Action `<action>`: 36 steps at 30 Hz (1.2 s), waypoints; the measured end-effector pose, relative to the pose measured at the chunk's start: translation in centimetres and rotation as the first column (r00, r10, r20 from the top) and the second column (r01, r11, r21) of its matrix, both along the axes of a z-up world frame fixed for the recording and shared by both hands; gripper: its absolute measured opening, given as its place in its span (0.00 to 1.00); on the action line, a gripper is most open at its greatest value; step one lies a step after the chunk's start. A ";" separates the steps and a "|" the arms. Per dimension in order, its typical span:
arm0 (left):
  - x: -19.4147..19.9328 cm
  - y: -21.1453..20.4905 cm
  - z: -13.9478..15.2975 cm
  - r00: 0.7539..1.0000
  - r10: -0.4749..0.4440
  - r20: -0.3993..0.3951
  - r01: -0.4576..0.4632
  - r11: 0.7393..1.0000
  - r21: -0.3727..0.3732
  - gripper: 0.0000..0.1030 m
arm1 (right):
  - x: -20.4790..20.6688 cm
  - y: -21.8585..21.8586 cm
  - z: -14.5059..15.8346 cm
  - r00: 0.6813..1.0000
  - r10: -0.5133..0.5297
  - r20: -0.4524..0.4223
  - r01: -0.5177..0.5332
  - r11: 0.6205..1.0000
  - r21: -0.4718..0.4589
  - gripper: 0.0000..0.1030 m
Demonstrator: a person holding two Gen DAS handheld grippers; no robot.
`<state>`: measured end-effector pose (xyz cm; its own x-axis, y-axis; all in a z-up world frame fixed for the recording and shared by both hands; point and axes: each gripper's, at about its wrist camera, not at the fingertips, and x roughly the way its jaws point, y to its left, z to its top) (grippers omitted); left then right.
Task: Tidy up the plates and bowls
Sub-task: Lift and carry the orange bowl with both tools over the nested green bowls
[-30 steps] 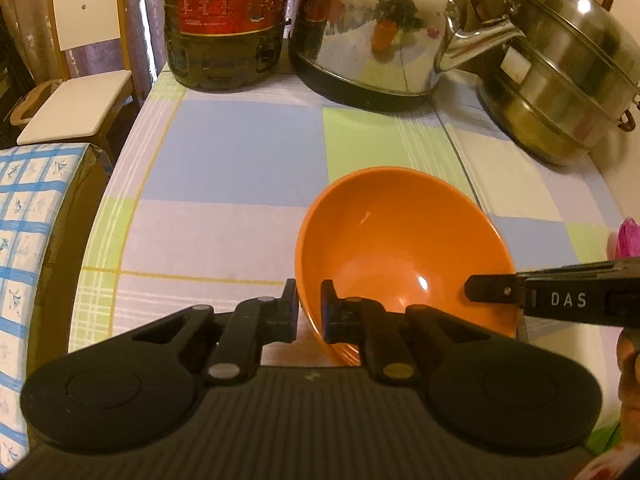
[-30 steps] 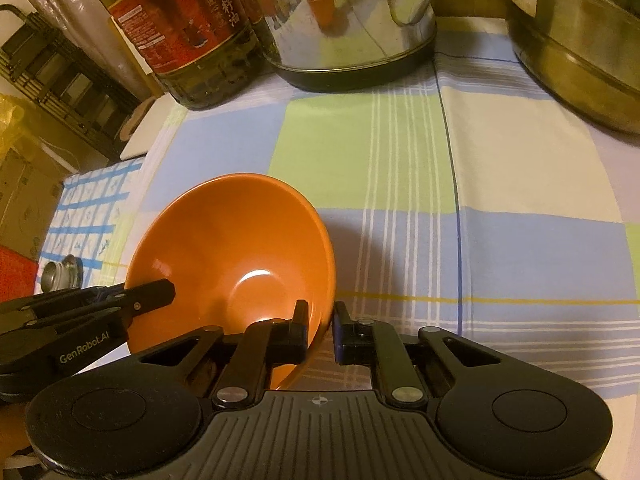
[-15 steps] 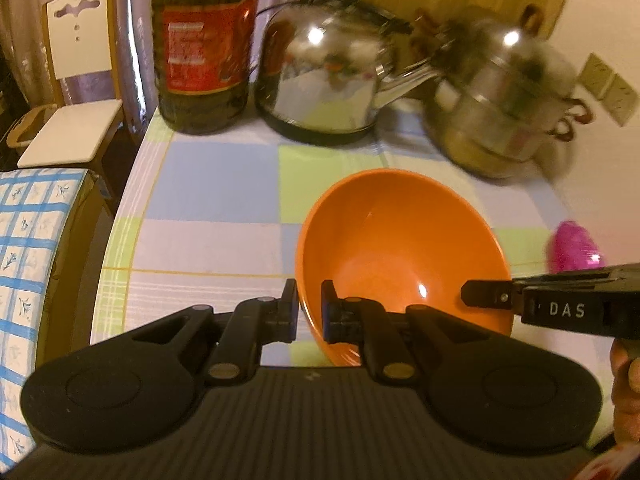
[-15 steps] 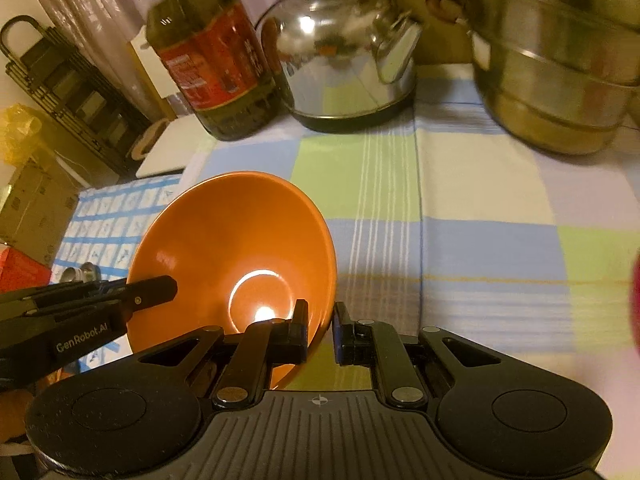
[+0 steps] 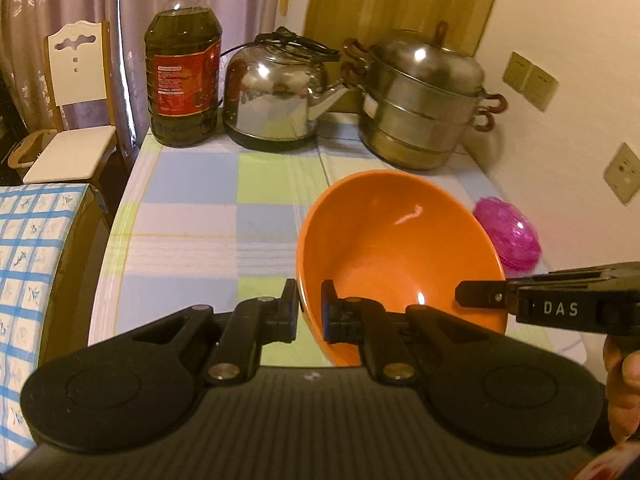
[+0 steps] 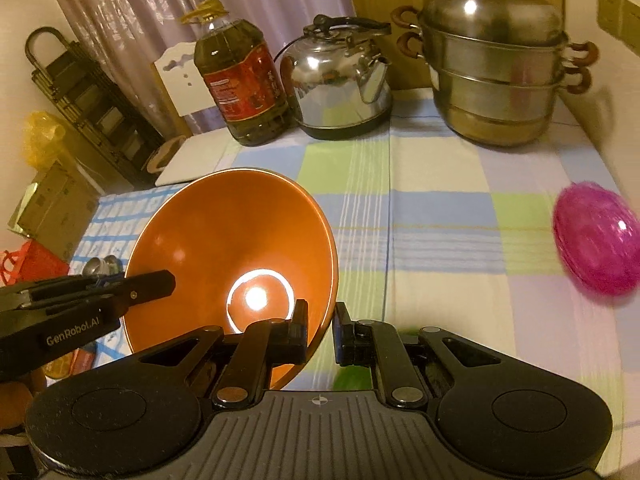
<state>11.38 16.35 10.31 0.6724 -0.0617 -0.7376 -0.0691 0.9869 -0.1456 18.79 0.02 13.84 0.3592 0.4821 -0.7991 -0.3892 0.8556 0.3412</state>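
left gripper (image 5: 309,307) pinches the near-left rim of the orange bowl (image 5: 394,248), one pad inside, one outside. right gripper (image 6: 321,330) pinches the opposite rim of the same bowl (image 6: 236,252), pads pressed on the wall. each gripper shows in the other's view: right one at the bowl's right edge in the left view (image 5: 476,294), left one at the bowl's left edge in the right view (image 6: 154,286).

vs one second ago: both grips unchanged, same spots on the rim. bowl is higher off the checked tablecloth (image 5: 192,216) and both cameras have pulled back. oil bottle (image 5: 182,66), steel kettle (image 5: 280,96) and stacked steamer pot (image 5: 424,100) were cropped at the top then, now whole and smaller at the far end of the table. pink plastic bowl (image 5: 508,238) was just a sliver at the right edge, now fully in view.

edges and room: bowl hangs tilted, mouth toward the far end, over the near part of the table. cloth between bowl and kettle is bare. pink bowl (image 6: 596,240) sits on the cloth near the table's right edge, apart from the orange bowl. wall with outlets (image 5: 530,80) just past that edge. left edge drops to a blue-check covered surface (image 5: 28,264) and a white chair (image 5: 72,120).
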 end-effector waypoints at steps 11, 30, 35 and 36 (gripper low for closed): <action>-6.8 -6.8 -0.1 0.999 -0.047 0.023 0.047 0.999 0.002 0.09 | -7.3 -6.7 1.1 0.998 -0.060 0.028 0.059 0.998 0.008 0.11; -13.2 -12.7 -2.9 0.997 -0.073 -0.007 0.073 0.997 -0.026 0.09 | -15.5 -13.3 -1.4 0.996 -0.090 0.001 0.090 0.995 -0.034 0.11; -14.2 -13.2 -3.8 0.997 -0.076 -0.033 0.075 0.997 -0.035 0.09 | -16.5 -13.8 -2.3 0.996 -0.082 -0.022 0.081 0.996 -0.042 0.12; -14.4 -13.2 -4.0 0.996 -0.077 -0.039 0.076 0.996 -0.039 0.09 | -16.6 -14.0 -2.4 0.996 -0.083 -0.026 0.082 0.996 -0.041 0.12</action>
